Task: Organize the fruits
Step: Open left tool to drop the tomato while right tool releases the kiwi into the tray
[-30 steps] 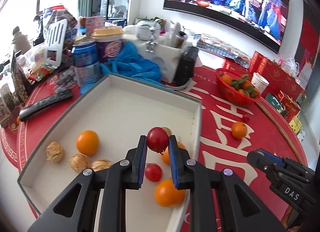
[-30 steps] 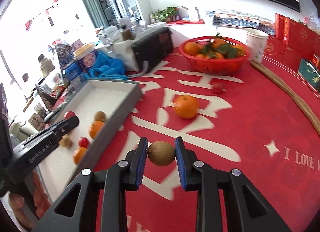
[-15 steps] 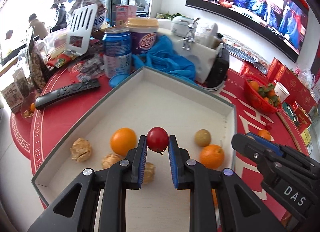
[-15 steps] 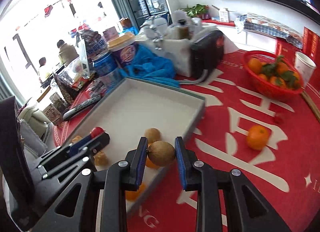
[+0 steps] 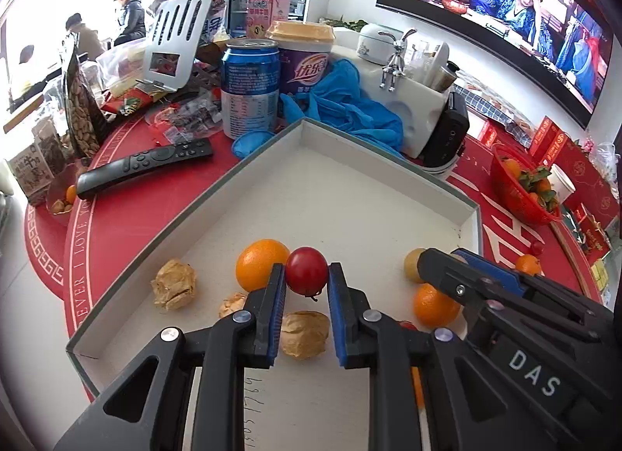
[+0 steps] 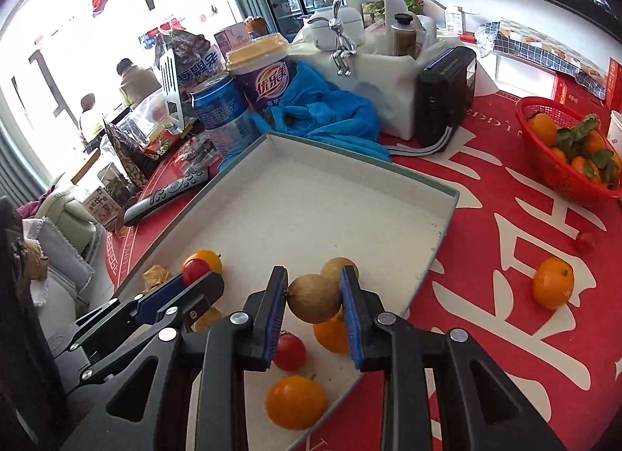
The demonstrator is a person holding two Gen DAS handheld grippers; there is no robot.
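Through the left wrist camera, the left gripper (image 5: 307, 283) has its jaws nearly closed, pinching a small red tomato (image 5: 306, 271) between the blue pads. It hangs over the near part of the white tray (image 5: 388, 163), just in front of an orange (image 5: 259, 263) lying on the tray floor. Three papery husked fruits (image 5: 173, 289) lie to the near left and beneath the jaws. At the right, the right gripper (image 5: 447, 268) reaches in over another orange (image 5: 435, 305). Past the tray's far edge stand a blue can (image 5: 250, 87), a purple cup (image 5: 303, 58) and a crumpled blue cloth (image 5: 346, 109); a black remote (image 5: 144, 165) lies on the red surface (image 5: 128, 210) to the left.

Through the right wrist camera, the right gripper (image 6: 314, 301) has its jaws closed narrowly on a brown kiwi (image 6: 314, 298), held over the tray's near right corner. A second kiwi (image 6: 335, 268) lies just beyond it. Below the jaws rest a red tomato (image 6: 289, 352) and two oranges (image 6: 296, 401). The left gripper (image 6: 186, 287) sits at the left with its tomato. Out on the surface to the right, a lone orange (image 6: 552, 283) and a red basket (image 6: 563, 175) of oranges stand well apart from the tray.
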